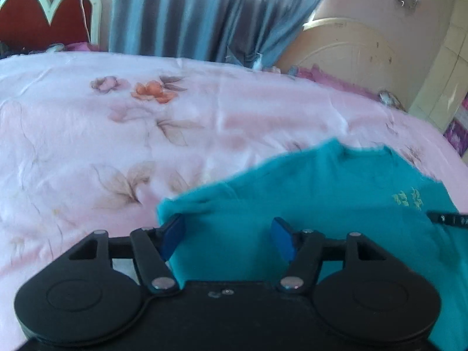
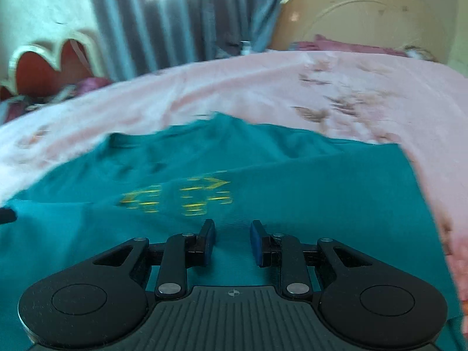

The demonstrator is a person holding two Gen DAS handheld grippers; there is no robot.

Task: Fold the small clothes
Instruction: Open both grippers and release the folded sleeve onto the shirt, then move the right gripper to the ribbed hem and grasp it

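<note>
The teal shirt point(image 2: 263, 175) is spread flat on the pink bed point(image 1: 87, 146), and both claws hover over its near hem with jaws apart, holding nothing. The left claw point(image 1: 228, 238) sits at the shirt's 9 o'clock corner, so it could pinch the bedsheet too. The right claw point(image 2: 232, 241), mid-hem at 6 o'clock, might grab only the top layer and the fold goes lopsided.

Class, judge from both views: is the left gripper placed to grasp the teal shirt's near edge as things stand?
Probably yes. The left gripper is open over the shirt, whose edge lies between its fingers, with nothing in the way.
</note>
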